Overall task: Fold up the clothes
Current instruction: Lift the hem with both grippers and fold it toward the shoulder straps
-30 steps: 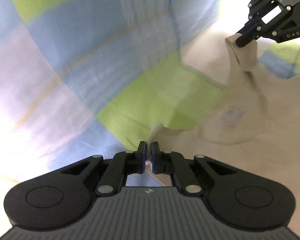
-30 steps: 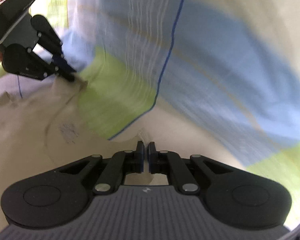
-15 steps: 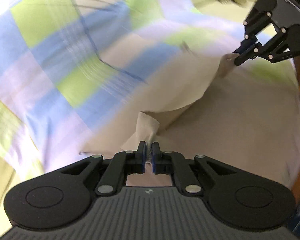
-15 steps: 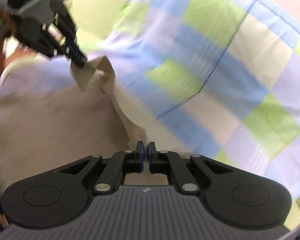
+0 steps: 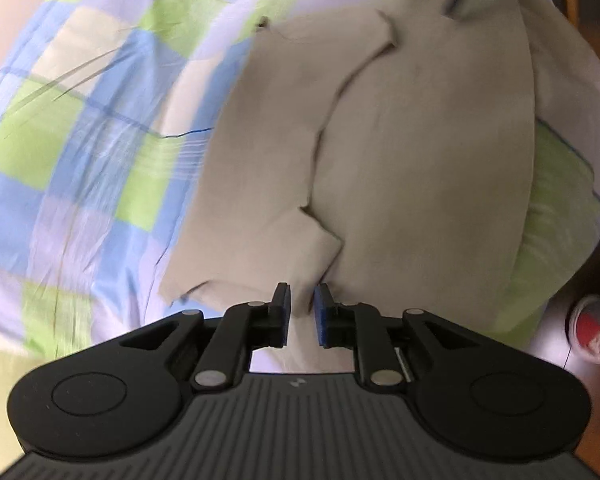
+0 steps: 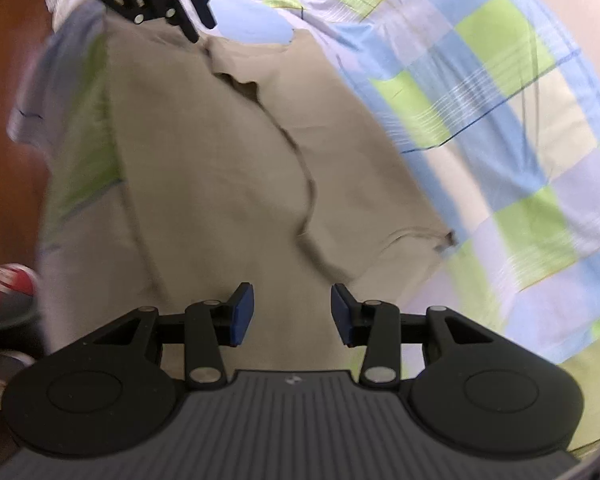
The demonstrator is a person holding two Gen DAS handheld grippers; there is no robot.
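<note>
Now both your claws stand parted and empty, left claw (image 5: 301, 307) narrowly, right claw (image 6: 293, 312) wide, above the beige garment (image 5: 400, 168) lying doubled on the checked bed (image 5: 80, 152); next, pick fresh edges.

The garment (image 5: 420, 152) lies spread flat on the bedsheet (image 5: 80, 152), one layer folded over another along a seam down its middle. The left gripper (image 5: 300, 310) is at one end of it, the right gripper (image 6: 292, 314) at the opposite end. A shoe (image 5: 594, 334) sits on the floor beside the bed
</note>
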